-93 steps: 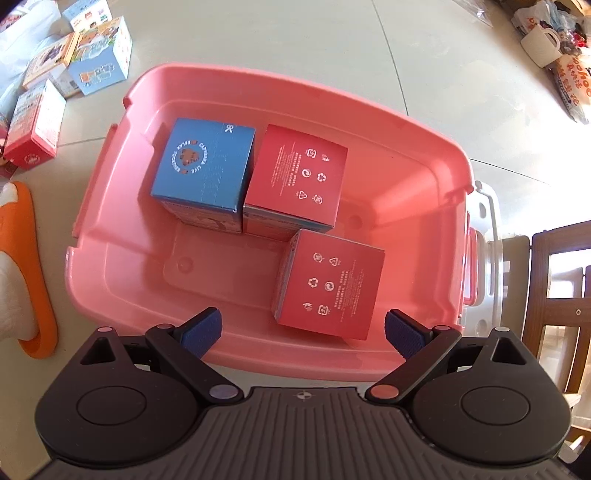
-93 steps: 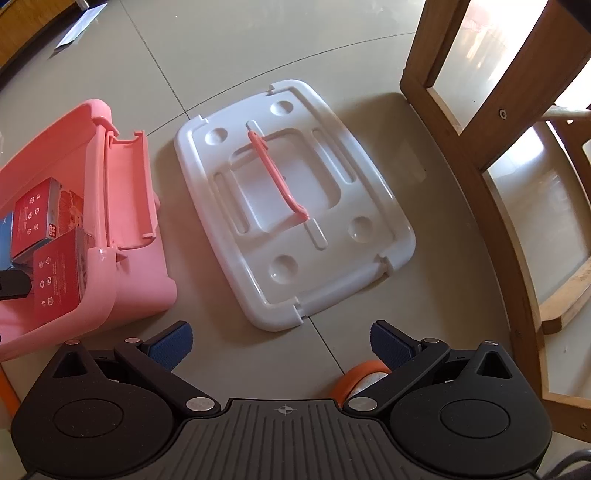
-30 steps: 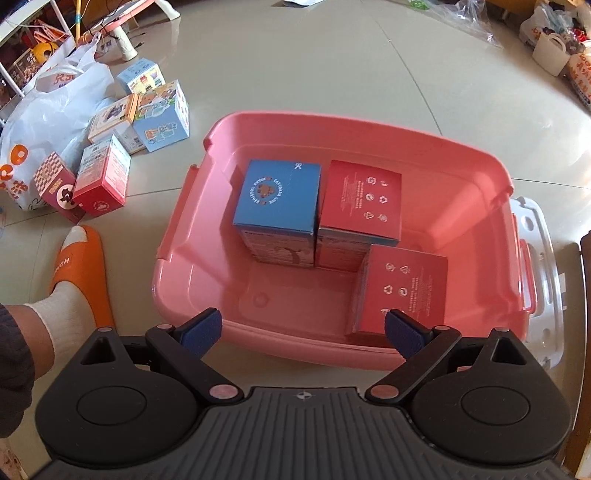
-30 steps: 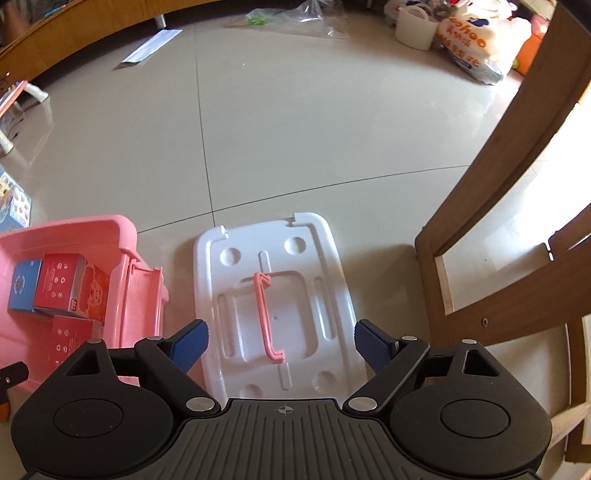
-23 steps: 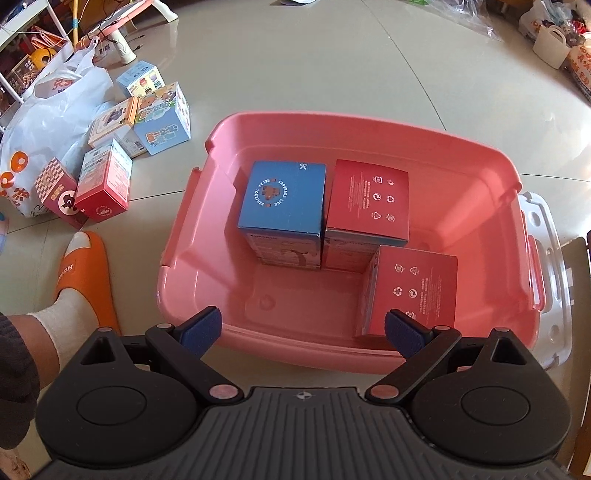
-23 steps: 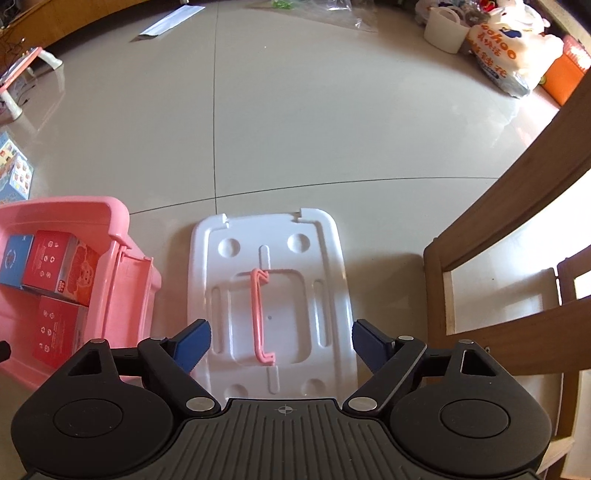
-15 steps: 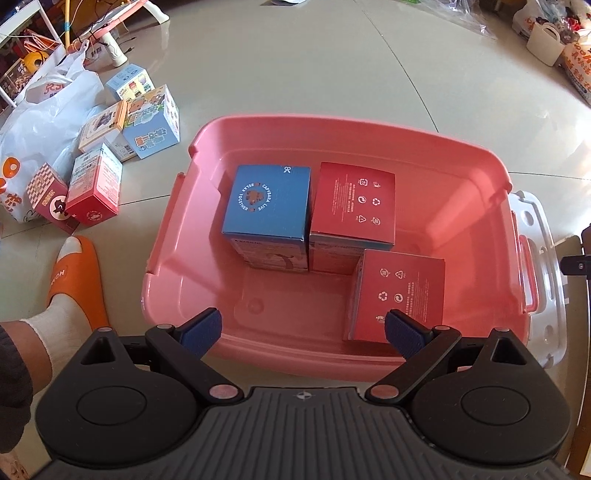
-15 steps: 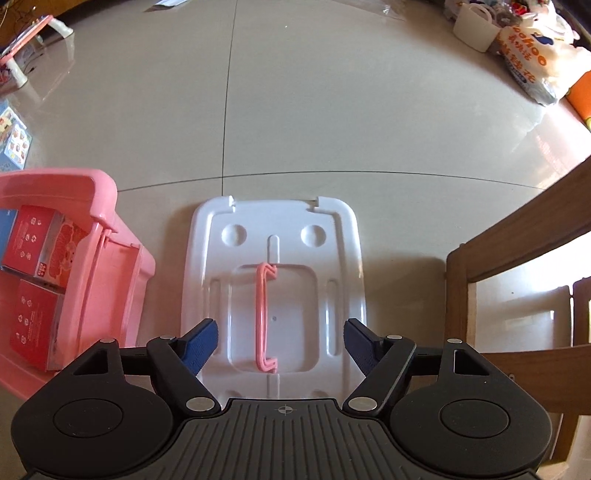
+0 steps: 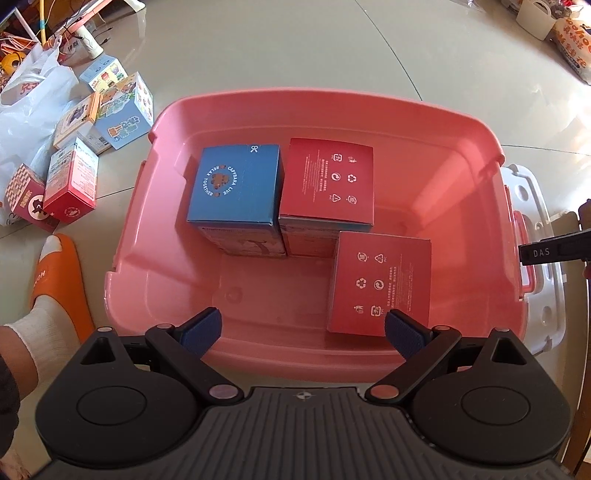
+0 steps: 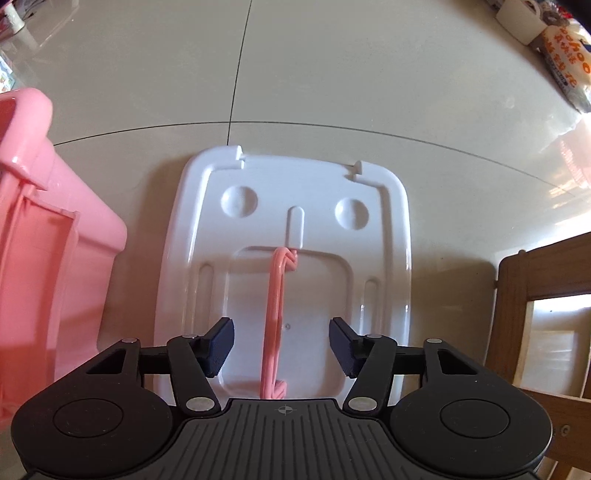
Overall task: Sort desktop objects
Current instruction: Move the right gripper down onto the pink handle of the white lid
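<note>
Pink lid handle, right-wrist view only

Pink bin, white lid, pink handle

Underfoot everywhere: glossy beige tiled floor, thin dark grout lines, sun glare at right.
Left edge, left wrist view: orange rubber slipper on foot in white sock, dark trouser cuff below.
Far left: crumpled white plastic bag with orange print.
Top left: white stand leg, cables beside.
Top right: white handled container, touching printed snack bag.
Right edge, right wrist view: brown wooden chair frame.
</note>
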